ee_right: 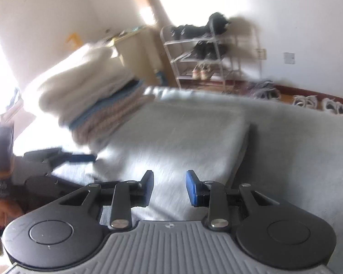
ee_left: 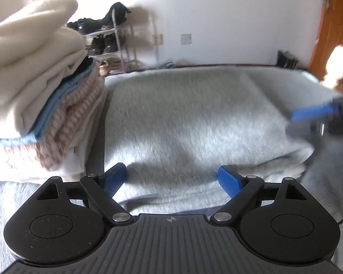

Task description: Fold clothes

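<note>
A plain white wall [ee_left: 217, 11] runs behind, with a metal shoe rack [ee_right: 208, 52] standing against it — dark shoes on its upper shelves, pale ones lower — and two small wall plates [ee_left: 186, 38] just beside it. More pale shoes [ee_right: 320, 104] lie on the wooden floor by a dark red skirting board [ee_right: 308, 92]. Strong light washes in from the left — a wooden door [ee_left: 336, 29] stands at far right.

A metal shoe rack [ee_right: 208, 54] stands against the white wall [ee_right: 297, 11], dark shoes [ee_right: 208, 49] on its upper shelves, a pale pair [ee_right: 201, 72] lower down, and a black garment [ee_right: 217, 20] draped over its top. Two wall sockets [ee_left: 186, 38] sit to its right. More light-coloured shoes [ee_right: 317, 102] lie on the wooden floor by the dark skirting. A wooden door frame [ee_left: 329, 29] runs up the right edge of the left view.
</note>
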